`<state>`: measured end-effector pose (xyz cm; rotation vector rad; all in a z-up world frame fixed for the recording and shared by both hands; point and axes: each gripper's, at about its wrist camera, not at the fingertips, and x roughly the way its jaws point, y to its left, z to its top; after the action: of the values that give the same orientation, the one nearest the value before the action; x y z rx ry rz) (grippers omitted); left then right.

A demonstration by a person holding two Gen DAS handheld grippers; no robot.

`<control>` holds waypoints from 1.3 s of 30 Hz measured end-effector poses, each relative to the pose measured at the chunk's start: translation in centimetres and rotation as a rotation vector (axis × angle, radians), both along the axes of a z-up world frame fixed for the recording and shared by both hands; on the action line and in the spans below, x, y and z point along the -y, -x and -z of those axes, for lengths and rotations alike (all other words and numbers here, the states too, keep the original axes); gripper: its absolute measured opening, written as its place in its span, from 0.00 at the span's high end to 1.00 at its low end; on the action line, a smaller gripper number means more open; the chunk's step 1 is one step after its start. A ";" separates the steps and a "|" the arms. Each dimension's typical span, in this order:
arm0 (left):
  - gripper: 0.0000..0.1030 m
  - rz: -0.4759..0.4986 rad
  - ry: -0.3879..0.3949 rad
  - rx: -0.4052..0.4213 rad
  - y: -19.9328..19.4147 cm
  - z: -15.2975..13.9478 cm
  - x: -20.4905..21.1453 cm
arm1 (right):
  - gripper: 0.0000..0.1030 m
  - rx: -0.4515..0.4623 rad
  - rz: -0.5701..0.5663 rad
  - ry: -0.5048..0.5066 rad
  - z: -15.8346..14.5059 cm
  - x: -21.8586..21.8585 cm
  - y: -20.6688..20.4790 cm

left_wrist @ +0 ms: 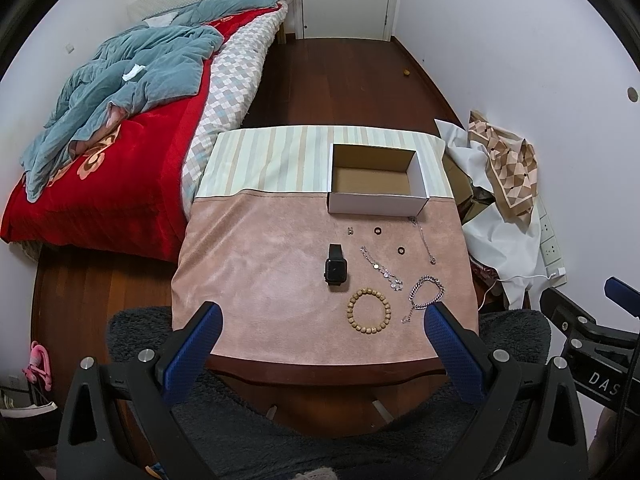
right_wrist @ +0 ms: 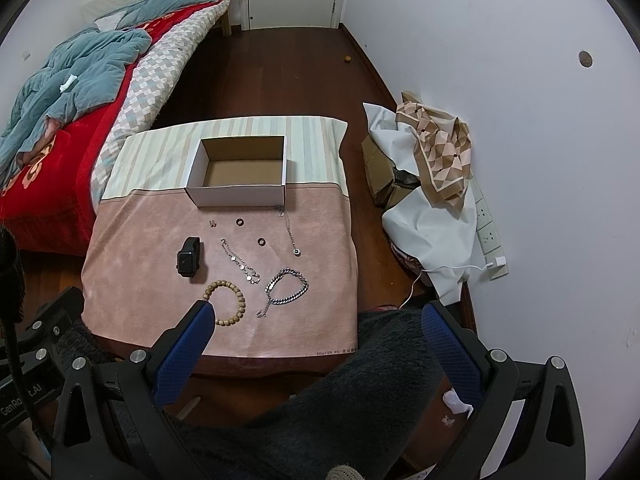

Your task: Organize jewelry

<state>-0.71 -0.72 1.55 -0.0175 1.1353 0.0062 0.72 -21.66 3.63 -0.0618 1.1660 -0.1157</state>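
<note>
An open white cardboard box (left_wrist: 376, 204) (right_wrist: 240, 196) stands empty at the back of the pink mat (left_wrist: 260, 280) (right_wrist: 152, 280). In front of it lie a black watch (left_wrist: 335, 267) (right_wrist: 188, 258), a wooden bead bracelet (left_wrist: 369, 311) (right_wrist: 228, 302), a silver chain bracelet (left_wrist: 426, 298) (right_wrist: 287, 286), a charm chain (left_wrist: 382, 268) (right_wrist: 240, 262), a thin necklace (left_wrist: 423, 240) (right_wrist: 289, 232), two dark rings (left_wrist: 377, 231) (right_wrist: 261, 241) and a small earring (left_wrist: 350, 231) (right_wrist: 213, 223). My left gripper (left_wrist: 322, 316) and right gripper (right_wrist: 318, 316) are open and empty, above the table's near edge.
A bed (left_wrist: 120, 128) with red and blue bedding stands left of the table. A pile of white and patterned cloth (left_wrist: 500, 184) (right_wrist: 432, 184) with boxes lies by the right wall. A dark fluffy cover (right_wrist: 380, 380) lies below the grippers.
</note>
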 end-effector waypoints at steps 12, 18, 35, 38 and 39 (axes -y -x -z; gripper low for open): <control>0.00 -0.001 0.003 0.012 0.1 -0.5 -0.3 | 0.00 0.009 -0.002 -0.003 -0.3 -0.3 0.5; 0.00 -0.006 -0.005 0.018 0.1 -0.3 -0.4 | 0.00 0.014 0.006 -0.018 -0.1 -0.1 0.5; 0.00 -0.121 -0.226 -0.115 -6.0 14.1 -4.6 | 0.12 -0.208 0.006 -0.130 16.8 -3.0 -5.7; 0.00 -0.125 -0.232 -0.175 -6.8 17.7 -5.0 | 0.33 -0.263 -0.023 -0.131 20.9 -4.4 -7.0; 0.00 -0.124 -0.231 -0.193 -7.0 18.6 -5.1 | 0.36 -0.283 -0.036 -0.125 22.2 -4.9 -7.4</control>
<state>6.28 4.34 -17.02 0.1204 1.3190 0.2534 8.09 -16.73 -18.55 0.0122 1.4517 -0.0011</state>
